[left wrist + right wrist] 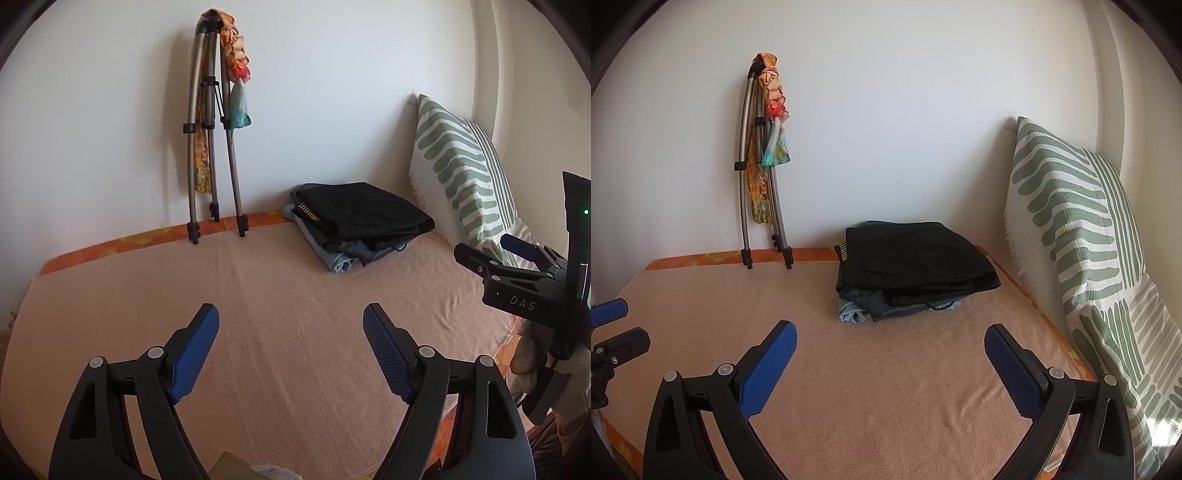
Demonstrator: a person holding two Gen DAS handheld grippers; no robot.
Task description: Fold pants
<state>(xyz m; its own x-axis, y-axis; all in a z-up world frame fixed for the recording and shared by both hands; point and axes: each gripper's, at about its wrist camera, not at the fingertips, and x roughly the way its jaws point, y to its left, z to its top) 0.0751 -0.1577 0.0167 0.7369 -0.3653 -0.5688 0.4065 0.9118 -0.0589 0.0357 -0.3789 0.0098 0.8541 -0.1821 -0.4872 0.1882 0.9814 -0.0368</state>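
Observation:
A stack of folded pants (pixel 360 225) (pixel 912 267), black on top with grey and light blue below, lies at the far side of the peach blanket (pixel 277 332) (pixel 886 387), close to the wall. My left gripper (pixel 291 332) hovers over the bare blanket well short of the stack, its blue pads wide apart with nothing between them. In its own view my right gripper (pixel 890 350) also stands open and empty, in front of the stack. The right gripper's body (pixel 524 280) shows at the right edge of the left wrist view.
A folded metal tripod (pixel 212 147) (pixel 759 192) with coloured scarves leans on the white wall at the back left. A green-and-white patterned pillow (pixel 465 173) (pixel 1082 240) stands along the right side. An orange patterned mattress edge (pixel 110 247) borders the blanket.

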